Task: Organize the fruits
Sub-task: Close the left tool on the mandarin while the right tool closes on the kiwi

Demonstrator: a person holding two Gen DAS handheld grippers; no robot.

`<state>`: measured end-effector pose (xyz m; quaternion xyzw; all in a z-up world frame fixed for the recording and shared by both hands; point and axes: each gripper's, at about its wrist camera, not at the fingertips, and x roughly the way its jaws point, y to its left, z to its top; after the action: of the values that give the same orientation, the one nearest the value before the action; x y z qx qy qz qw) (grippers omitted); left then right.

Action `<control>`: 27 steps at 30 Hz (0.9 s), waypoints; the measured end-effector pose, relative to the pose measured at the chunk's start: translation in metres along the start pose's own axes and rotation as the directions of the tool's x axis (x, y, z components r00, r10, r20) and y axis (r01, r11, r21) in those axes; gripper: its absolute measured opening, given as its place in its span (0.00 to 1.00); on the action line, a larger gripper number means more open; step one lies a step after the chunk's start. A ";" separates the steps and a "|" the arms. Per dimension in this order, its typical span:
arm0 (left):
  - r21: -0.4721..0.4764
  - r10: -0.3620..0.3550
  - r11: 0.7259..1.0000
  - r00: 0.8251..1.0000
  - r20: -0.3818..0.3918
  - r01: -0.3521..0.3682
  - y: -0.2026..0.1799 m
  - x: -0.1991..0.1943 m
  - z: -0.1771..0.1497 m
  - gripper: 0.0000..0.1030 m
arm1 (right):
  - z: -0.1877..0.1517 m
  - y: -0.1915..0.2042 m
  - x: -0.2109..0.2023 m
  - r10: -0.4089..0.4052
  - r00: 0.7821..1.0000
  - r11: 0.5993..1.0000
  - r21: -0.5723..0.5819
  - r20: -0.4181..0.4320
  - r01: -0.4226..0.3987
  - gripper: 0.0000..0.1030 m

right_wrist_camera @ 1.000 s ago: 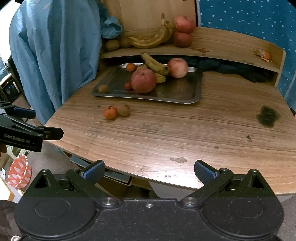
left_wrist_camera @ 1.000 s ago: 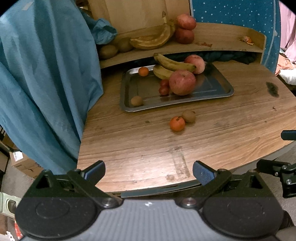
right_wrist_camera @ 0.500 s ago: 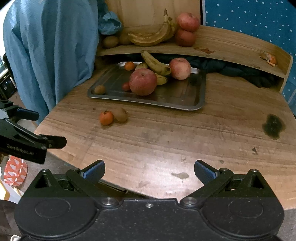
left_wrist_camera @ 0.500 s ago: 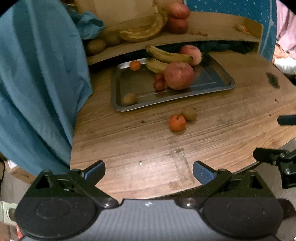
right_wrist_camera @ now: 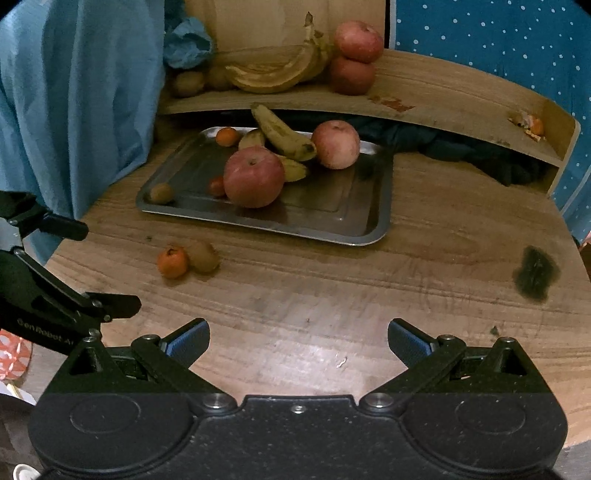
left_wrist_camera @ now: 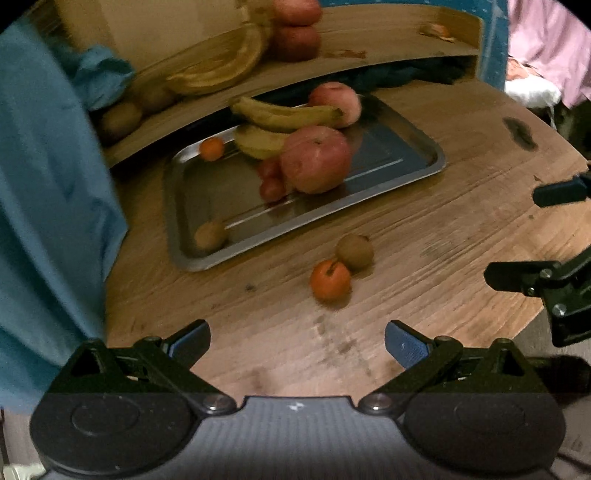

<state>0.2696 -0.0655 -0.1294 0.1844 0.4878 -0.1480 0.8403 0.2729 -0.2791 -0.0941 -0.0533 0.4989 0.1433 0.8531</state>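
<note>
Brown wood-grain counter (right_wrist_camera: 369, 295); silver tray (right_wrist_camera: 380, 206); orange tangerine (right_wrist_camera: 172, 262) beside brown kiwi (right_wrist_camera: 203, 256); red apple (right_wrist_camera: 253, 176); blue white-dotted cloth (right_wrist_camera: 498, 33).

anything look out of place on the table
Yes: a small orange fruit and a kiwi sit touching on the bare table, outside the metal tray that holds the other fruit. A dark stain marks the wood.

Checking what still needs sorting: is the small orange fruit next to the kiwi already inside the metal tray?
No, the small orange fruit lies on the bare wooden table beside the kiwi, in front of the metal tray.
</note>
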 end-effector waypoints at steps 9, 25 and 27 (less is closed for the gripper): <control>0.064 -0.040 0.997 0.999 0.025 0.038 0.006 0.019 0.010 1.00 | 0.010 0.000 0.017 -0.049 0.998 0.999 0.006 -0.045 0.049 0.99; 0.187 -0.215 0.961 0.976 0.025 0.206 0.012 0.037 0.021 0.65 | 0.024 0.009 0.044 -0.040 0.996 0.999 0.031 -0.080 0.042 0.99; 0.198 -0.230 0.955 0.973 0.020 0.222 0.013 0.039 0.022 0.54 | 0.027 0.012 0.048 -0.033 0.996 0.999 0.031 -0.083 0.035 0.99</control>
<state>0.3108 -0.0661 -0.1516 0.2053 0.4711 -0.2939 0.8060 0.3137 -0.2524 -0.1218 -0.0540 0.5351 0.1184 0.8347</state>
